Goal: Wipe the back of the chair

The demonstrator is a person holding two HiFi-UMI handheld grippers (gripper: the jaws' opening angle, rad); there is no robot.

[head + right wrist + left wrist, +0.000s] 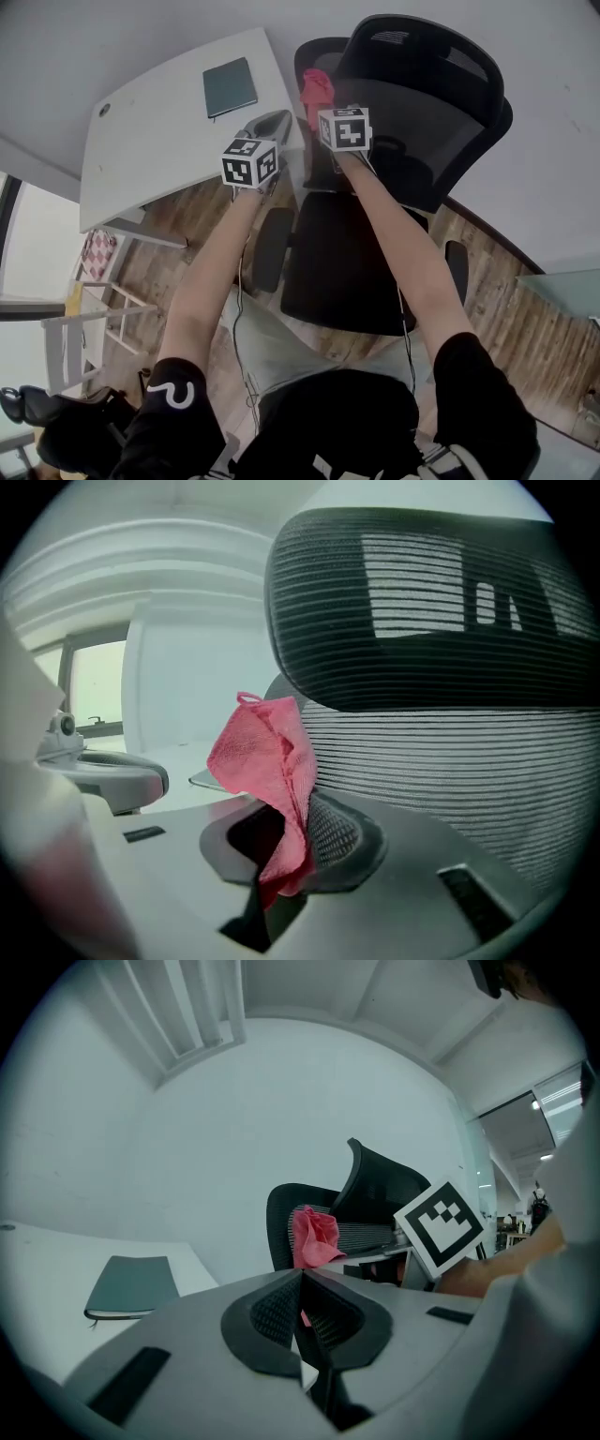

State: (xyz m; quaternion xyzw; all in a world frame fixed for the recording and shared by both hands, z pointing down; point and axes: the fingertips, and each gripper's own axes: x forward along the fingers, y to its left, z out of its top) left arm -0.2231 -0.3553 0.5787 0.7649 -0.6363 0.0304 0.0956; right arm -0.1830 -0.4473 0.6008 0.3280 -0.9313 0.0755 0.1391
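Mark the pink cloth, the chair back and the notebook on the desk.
pink cloth (267, 761), right gripper view, middle of the bunched fabric.
chair back (450, 761), right gripper view, ribbed mesh below the headrest.
notebook (230, 86), head view, centre of its dark cover.

Your left tool (300, 1277): left arm (211, 277) stretched forward, jaws pressed together, nothing between them. Your right tool (298, 808): right arm (403, 248) stretched forward alongside, jaws clamped on the pink cloth (267, 757).
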